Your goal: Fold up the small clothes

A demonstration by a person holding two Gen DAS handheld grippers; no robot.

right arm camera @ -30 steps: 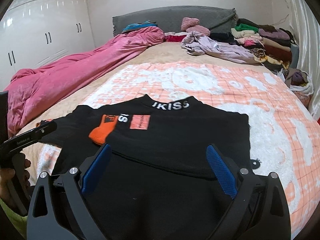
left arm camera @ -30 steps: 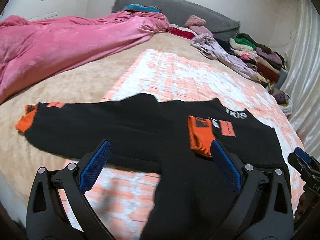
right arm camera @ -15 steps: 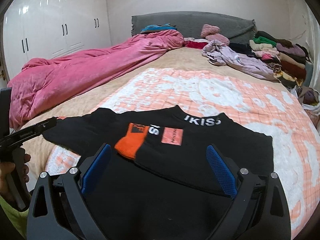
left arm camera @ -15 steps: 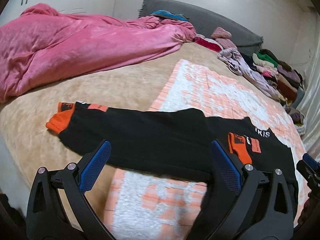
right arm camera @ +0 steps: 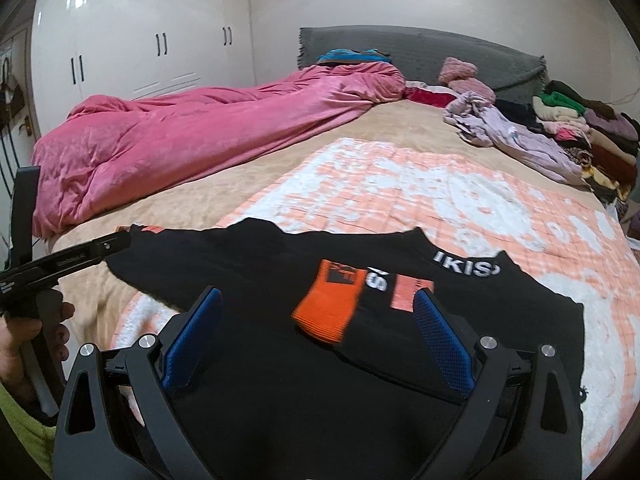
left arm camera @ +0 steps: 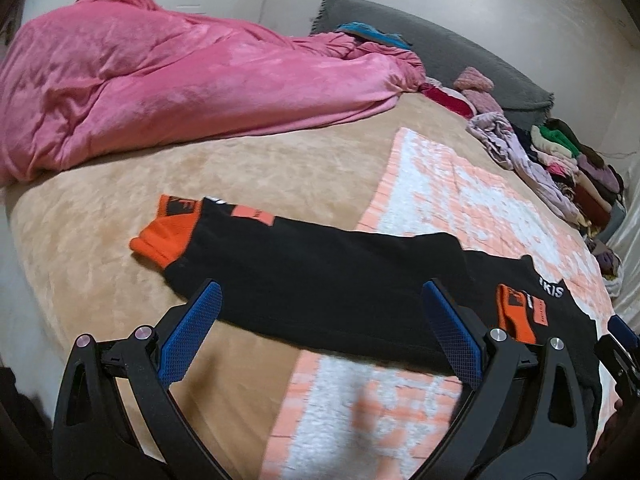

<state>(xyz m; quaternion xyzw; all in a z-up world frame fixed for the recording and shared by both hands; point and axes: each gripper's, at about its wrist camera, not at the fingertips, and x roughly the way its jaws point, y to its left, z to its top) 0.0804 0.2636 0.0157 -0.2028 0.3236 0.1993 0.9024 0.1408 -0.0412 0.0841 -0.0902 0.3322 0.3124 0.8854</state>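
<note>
The left hand-held gripper has swung toward the black sweater's outstretched sleeve.

Tan bed under pink duvet, peach-white quilt, black sweater, clothes pile.

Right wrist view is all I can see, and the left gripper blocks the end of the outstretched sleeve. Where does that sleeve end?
Observer: In the left wrist view, the black sweater has its outstretched sleeve ending in an orange cuff. The cuff lies on the tan bedspread, off the patterned blanket.
Operator: Is the left gripper holding it?
Observer: No. The left gripper is open, with nothing between its fingers. The cuff lies ahead of it, to its left.
Operator: Is the sleeve bunched up?
Observer: It lies fairly straight and flat.
</note>
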